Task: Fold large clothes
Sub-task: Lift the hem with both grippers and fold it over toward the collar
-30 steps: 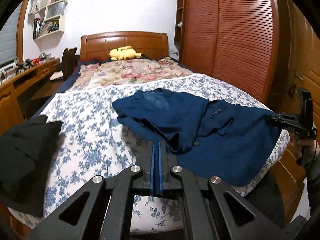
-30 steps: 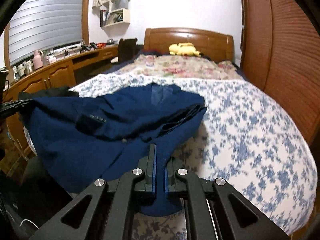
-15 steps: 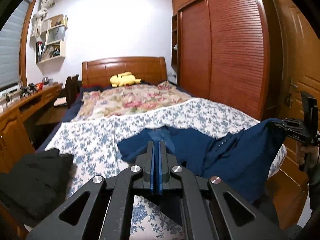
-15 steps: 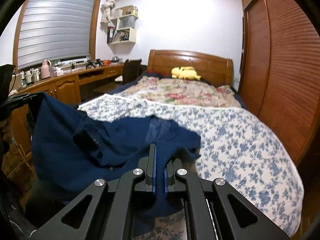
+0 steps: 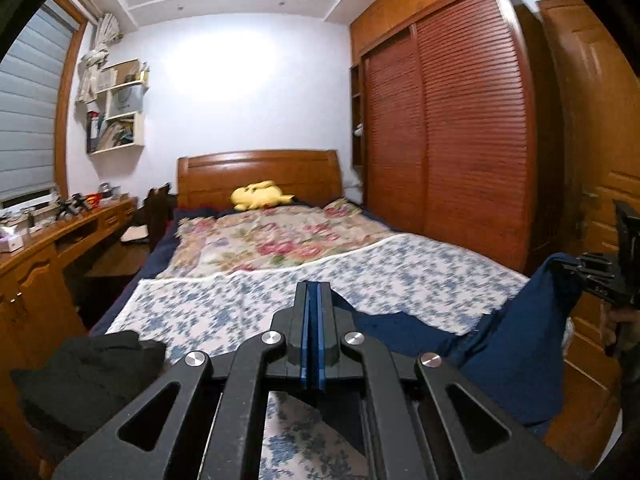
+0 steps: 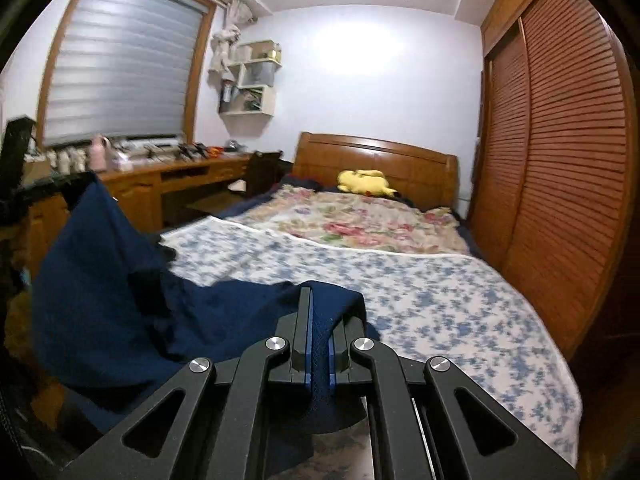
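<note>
The blue jacket hangs lifted between the two tongs at the foot of the bed, most of its cloth sagging in a deep curve with only a low stretch near or on the flowered bedspread; whether that stretch actually rests on the cover I cannot tell; the right gripper is clenched on a thick bunch of the cloth, which shows plainly between its blue pads; the left gripper is pinched tight as well, its pads nearly touching, and the jacket's other end appears to hang from it, as the right wrist view shows at its left edge; the step in hand looks like raising and spreading the jacket so it can be laid flat for a fold; to do that well, I would hold both grips firm, since the cloth is heavy and a thin pinch could slip; draw the hands apart until the upper edge runs straight, then keep them at one height so the hem hangs even; lay it down well onto the bedspread, clear of the black garment heaped at the near left corner; the yellow plush toy by the headboard is well apart and no hindrance.
</note>
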